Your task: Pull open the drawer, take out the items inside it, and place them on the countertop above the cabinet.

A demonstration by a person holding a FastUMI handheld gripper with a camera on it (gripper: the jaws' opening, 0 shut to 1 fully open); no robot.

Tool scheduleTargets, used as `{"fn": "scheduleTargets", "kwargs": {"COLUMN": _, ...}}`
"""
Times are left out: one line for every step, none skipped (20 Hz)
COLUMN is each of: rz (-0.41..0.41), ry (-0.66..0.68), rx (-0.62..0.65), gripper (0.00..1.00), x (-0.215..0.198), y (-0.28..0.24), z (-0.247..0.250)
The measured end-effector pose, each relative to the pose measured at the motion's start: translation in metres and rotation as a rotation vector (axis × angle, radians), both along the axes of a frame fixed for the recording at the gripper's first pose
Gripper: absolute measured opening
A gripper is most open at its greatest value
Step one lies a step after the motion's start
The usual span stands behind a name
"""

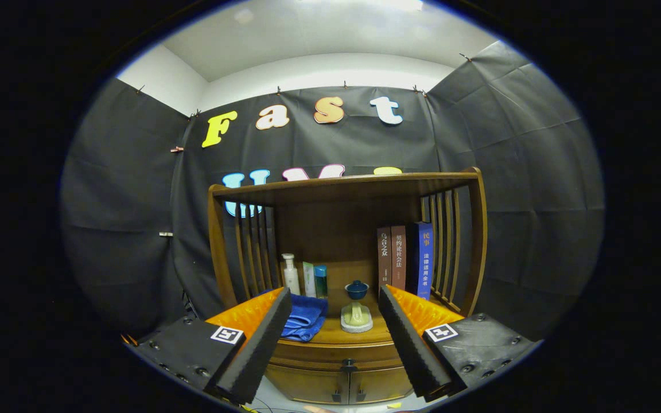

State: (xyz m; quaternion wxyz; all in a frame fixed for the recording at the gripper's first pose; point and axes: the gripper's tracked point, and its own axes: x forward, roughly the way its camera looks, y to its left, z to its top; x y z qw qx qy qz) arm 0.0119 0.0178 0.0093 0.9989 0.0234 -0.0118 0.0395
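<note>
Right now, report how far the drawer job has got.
Nothing looks done: the drawer under the countertop is shut, its knob untouched. In hand: the gripper is open, empty, facing the cabinet. Left: pull the drawer, lift items out, place them beside the blue towel.

Tongs (335, 298) agape before wooden cabinet (342, 350), drawer (336, 354) closed.

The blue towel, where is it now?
The blue towel lies on the cabinet's countertop, just beyond the open gripper's left finger, left of the small dish and before the bottles.
</note>
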Motion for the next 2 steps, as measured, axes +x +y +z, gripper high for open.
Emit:
{"fn": "scheduleTargets", "kwargs": {"rz": -0.001, "ry": 0.005, "rx": -0.01, "gripper": 0.99, "x": -0.0003, "y": -0.0016, "z": -0.0003}}
{"fn": "scheduleTargets", "kwargs": {"rz": 0.0, "ry": 0.008, "rx": -0.017, "gripper": 0.99, "x": -0.0013, "y": -0.0015, "z": -0.0001}}
